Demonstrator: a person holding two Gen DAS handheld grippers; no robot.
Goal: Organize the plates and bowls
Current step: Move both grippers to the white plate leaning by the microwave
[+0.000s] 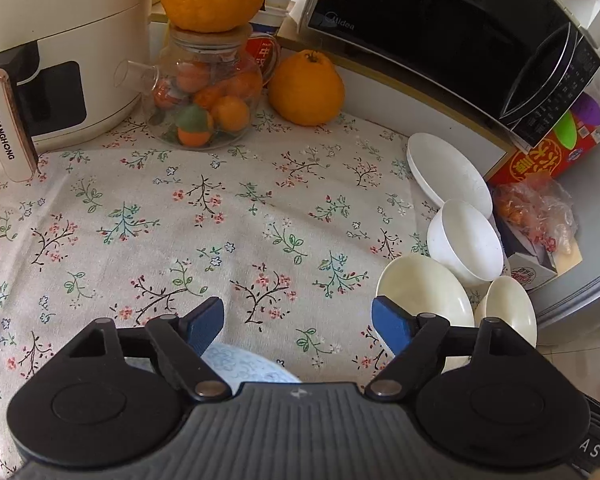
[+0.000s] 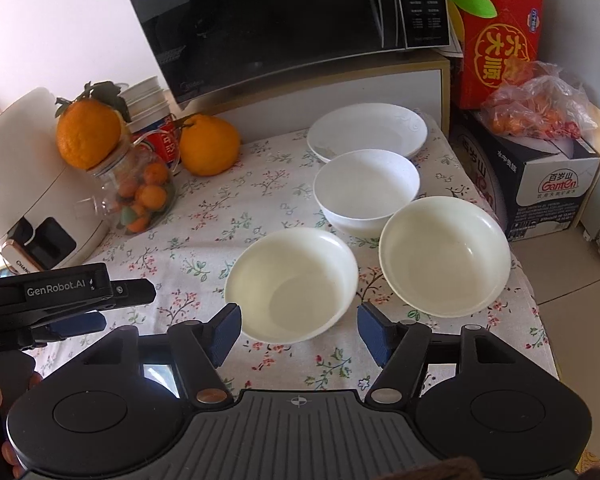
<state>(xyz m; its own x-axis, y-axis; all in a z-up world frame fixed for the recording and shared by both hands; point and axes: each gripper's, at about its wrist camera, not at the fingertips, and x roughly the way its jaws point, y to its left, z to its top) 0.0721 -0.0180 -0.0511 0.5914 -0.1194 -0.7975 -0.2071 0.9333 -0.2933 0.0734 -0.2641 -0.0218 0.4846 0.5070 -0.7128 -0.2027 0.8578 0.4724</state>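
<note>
Left gripper (image 1: pixel 298 322) jaws apart over the floral tablecloth (image 1: pixel 220 220), holding nothing. Right gripper (image 2: pixel 298 330) also spread, near cream bowl (image 2: pixel 292 282) between fingers.

A table (image 2: pixel 204 216) under a floral cloth (image 1: pixel 228 216) carries everything. Along its right side sit a white plate (image 2: pixel 367 130) at the back, a white bowl (image 2: pixel 366 190) just in front of it, then two cream bowls (image 2: pixel 296 280) (image 2: pixel 444 254) side by side nearest the front edge. At the back left stand an air fryer (image 1: pixel 60 40), a glass jar (image 1: pixel 204 92) of small oranges and a large orange (image 1: pixel 306 88)
</note>
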